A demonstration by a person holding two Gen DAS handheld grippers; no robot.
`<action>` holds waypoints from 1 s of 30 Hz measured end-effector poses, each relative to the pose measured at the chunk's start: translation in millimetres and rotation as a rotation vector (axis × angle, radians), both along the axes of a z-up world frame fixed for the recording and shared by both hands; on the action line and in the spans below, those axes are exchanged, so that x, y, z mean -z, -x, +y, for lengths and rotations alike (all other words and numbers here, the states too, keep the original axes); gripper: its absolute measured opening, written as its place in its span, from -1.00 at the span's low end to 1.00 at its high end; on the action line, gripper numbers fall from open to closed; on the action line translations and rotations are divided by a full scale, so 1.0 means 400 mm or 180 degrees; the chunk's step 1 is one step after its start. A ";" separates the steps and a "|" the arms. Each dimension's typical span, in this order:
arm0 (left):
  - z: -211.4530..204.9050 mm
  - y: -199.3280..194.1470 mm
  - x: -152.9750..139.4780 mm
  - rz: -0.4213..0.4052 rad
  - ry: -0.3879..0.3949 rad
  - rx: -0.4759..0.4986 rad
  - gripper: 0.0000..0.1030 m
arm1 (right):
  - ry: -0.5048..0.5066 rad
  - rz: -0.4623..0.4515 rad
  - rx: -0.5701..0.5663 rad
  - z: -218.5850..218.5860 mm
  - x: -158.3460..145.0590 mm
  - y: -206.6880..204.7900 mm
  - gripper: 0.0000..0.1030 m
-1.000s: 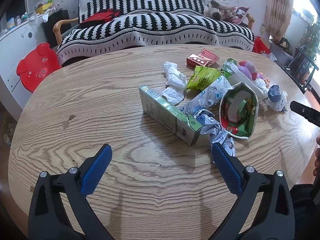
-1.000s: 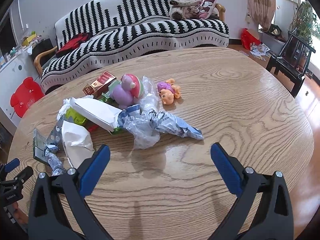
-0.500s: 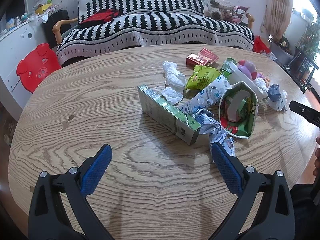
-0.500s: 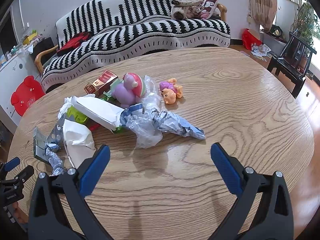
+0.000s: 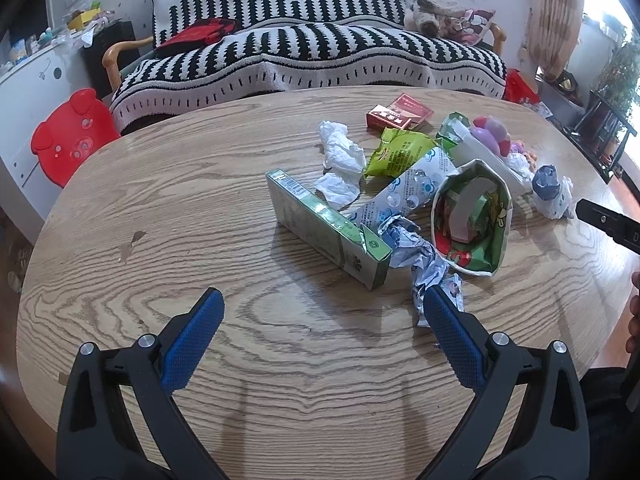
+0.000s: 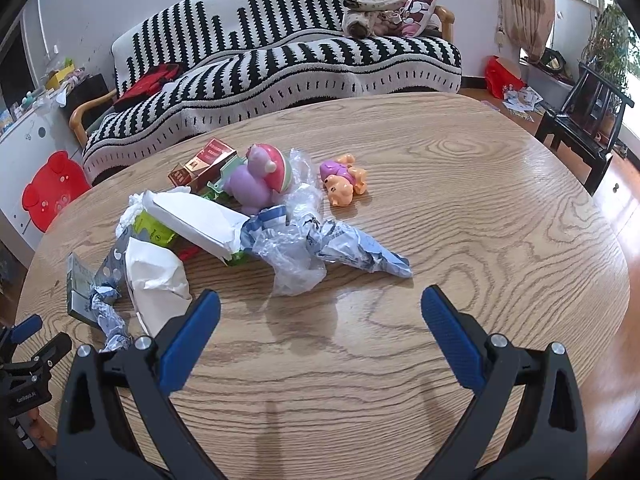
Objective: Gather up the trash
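A pile of trash lies on the round wooden table (image 5: 160, 216). In the left wrist view it holds a green carton (image 5: 326, 228), crumpled white tissues (image 5: 340, 156), a green snack bag (image 5: 400, 150), a crumpled blue-white wrapper (image 5: 416, 252) and an open paper bag (image 5: 472, 224) with wrappers inside. My left gripper (image 5: 323, 302) is open and empty, just short of the carton. In the right wrist view a clear plastic film (image 6: 296, 256) and a blue-white wrapper (image 6: 360, 250) lie just ahead of my right gripper (image 6: 320, 304), which is open and empty.
A red box (image 5: 400, 114), a purple-red toy (image 6: 260, 180) and a small orange-purple toy (image 6: 344, 180) lie among the trash. A striped sofa (image 5: 304, 52) stands behind the table. A red stool (image 5: 68, 136) is at the left, a dark chair (image 6: 588, 120) at the right.
Both grippers have crept slightly forward toward the pile. Nothing was grasped or moved.
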State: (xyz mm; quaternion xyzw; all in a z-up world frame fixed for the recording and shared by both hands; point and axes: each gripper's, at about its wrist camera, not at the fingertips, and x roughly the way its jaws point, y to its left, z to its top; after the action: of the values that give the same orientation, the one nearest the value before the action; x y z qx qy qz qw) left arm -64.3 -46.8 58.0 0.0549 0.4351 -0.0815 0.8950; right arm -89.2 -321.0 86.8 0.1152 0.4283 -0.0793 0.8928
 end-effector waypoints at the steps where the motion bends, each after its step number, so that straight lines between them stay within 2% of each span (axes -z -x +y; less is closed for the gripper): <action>1: -0.001 -0.001 0.000 -0.0001 -0.0003 -0.0001 0.88 | 0.0007 0.0007 -0.0006 0.000 0.001 0.000 0.89; 6: -0.005 -0.010 0.009 0.0033 0.0058 -0.0033 0.88 | 0.0038 0.0054 -0.0017 0.000 0.007 -0.004 0.89; 12: -0.015 -0.050 0.032 0.0148 0.0409 -0.0141 0.88 | 0.0241 0.0164 -0.0055 0.023 0.027 -0.035 0.89; 19: -0.001 -0.121 0.070 0.0218 0.0366 -0.0409 0.88 | 0.0668 0.0231 -0.0147 0.065 0.053 -0.102 0.89; 30: 0.174 -0.151 0.092 0.0274 0.0367 -0.0839 0.88 | 0.0469 0.0209 -0.0060 -0.028 0.093 -0.105 0.89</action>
State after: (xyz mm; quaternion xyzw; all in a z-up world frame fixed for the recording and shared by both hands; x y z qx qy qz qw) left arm -3.8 22.9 21.1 -0.0579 0.4711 0.0096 0.8801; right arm -47.3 -332.1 49.6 0.0425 0.4514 -0.1060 0.8850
